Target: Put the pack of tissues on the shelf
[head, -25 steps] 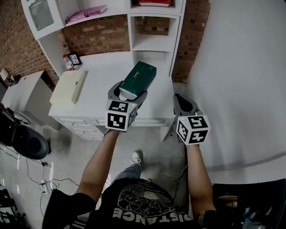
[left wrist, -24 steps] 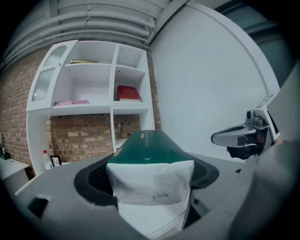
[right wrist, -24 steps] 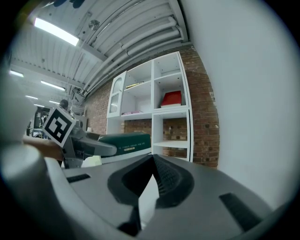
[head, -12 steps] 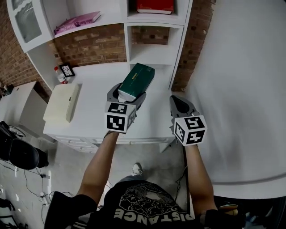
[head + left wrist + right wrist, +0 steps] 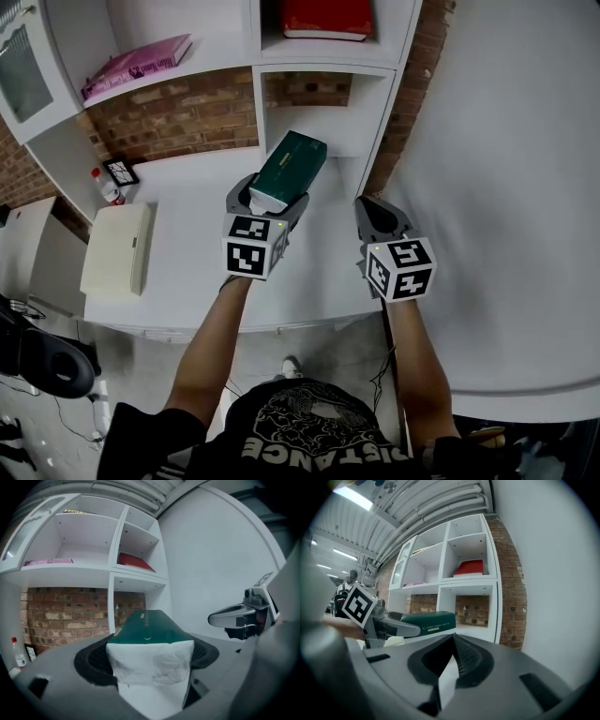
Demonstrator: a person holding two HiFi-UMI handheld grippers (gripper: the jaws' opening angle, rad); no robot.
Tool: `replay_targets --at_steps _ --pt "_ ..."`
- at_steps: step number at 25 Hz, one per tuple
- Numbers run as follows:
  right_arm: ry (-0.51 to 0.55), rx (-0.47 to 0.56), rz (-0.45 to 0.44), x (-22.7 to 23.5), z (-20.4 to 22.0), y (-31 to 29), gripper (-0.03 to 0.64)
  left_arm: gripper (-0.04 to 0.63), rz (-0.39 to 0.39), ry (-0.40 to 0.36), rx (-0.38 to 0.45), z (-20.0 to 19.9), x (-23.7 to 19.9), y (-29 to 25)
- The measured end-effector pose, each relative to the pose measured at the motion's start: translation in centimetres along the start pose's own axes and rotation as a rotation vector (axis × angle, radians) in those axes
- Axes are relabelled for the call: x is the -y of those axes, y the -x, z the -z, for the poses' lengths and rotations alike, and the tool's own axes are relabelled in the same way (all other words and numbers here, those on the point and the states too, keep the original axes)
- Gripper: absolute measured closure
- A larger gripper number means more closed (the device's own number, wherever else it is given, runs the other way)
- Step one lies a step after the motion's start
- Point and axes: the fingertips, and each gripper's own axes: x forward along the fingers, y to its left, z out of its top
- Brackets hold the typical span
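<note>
The pack of tissues [image 5: 289, 169], dark green with a white end, is held out over the white desk [image 5: 187, 211], with my left gripper [image 5: 269, 195] shut on its near end. In the left gripper view the pack [image 5: 147, 627] points toward the shelf unit [image 5: 112, 573], its white end between the jaws. To the right, my right gripper [image 5: 375, 214] is level with the left one, shut and holding nothing. In the right gripper view its jaws meet at a point [image 5: 452, 641], and the pack [image 5: 433, 620] shows at the left. The open lower cubby [image 5: 314, 122] lies just beyond the pack.
A red book [image 5: 326, 19] fills the cubby above. A pink book [image 5: 136, 64] lies on the left shelf. On the desk are a cream flat box [image 5: 117, 248], a small bottle [image 5: 105, 186] and a little frame [image 5: 122, 172]. A white wall [image 5: 506, 141] stands at the right.
Both grippers have moved forward over the desk toward the shelf unit, which now looks nearer. The pack stays in the left gripper; the right one stays shut.
</note>
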Motion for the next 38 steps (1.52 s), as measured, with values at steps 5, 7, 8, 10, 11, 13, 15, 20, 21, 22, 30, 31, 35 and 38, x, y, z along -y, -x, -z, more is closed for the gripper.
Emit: replay_targets --at_steps 5,7,8,10,11,13,15,20,21,22,30,31,35,38 --pt "0.008 0.001 0.013 0.6 -0.5 -2.1 0.614 0.161 0.02 0.005 0.009 -0.4 -1.1 -2.0" --pt "0.01 0.003 0.014 0.8 -0.6 -2.8 0.614 0.161 0.022 0.003 0.013 -0.6 -1.4 -2.6" --pt "0.01 0.003 0.013 1.0 -0.5 -3.1 0.614 0.161 0.023 0.003 0.014 -0.6 -1.5 -2.9" --pt "0.009 0.003 0.01 1.3 -0.5 -3.7 0.614 0.161 0.027 0.002 0.015 -0.7 -1.5 -3.5" --pt "0.008 0.006 0.008 1.6 -0.6 -3.9 0.614 0.161 0.027 0.0 0.016 -0.7 -1.4 -3.8" --pt "0.007 0.013 0.002 2.0 -0.8 -4.4 0.614 0.161 0.026 -0.008 0.014 -0.9 -1.4 -4.4" --pt "0.006 0.021 -0.008 2.4 -0.9 -4.8 0.614 0.161 0.021 -0.015 0.009 -1.0 -1.3 -5.0" --pt "0.01 0.032 -0.052 3.9 -0.8 -6.0 0.614 0.161 -0.018 -0.018 0.006 -1.2 -1.2 -6.7" --pt "0.01 0.033 -0.064 4.2 -0.8 -6.3 0.614 0.161 -0.029 -0.018 0.003 -1.3 -1.1 -7.1" --pt "0.01 0.035 -0.076 4.6 -0.8 -6.6 0.614 0.161 -0.04 -0.017 -0.002 -1.4 -1.1 -7.4" --pt "0.01 0.049 -0.169 7.1 -1.1 -9.0 0.614 0.161 -0.099 -0.009 -0.009 -2.4 -0.9 -11.2" --pt "0.009 0.05 -0.18 7.3 -1.1 -9.2 0.614 0.161 -0.105 -0.013 -0.014 -2.6 -1.0 -11.7" --pt "0.006 0.054 -0.21 8.2 -1.1 -10.1 0.614 0.161 -0.121 -0.014 -0.033 -3.2 -1.4 -13.4" --pt "0.002 0.056 -0.227 8.6 -1.0 -10.7 0.614 0.161 -0.126 -0.011 -0.03 -3.6 -1.7 -15.0"
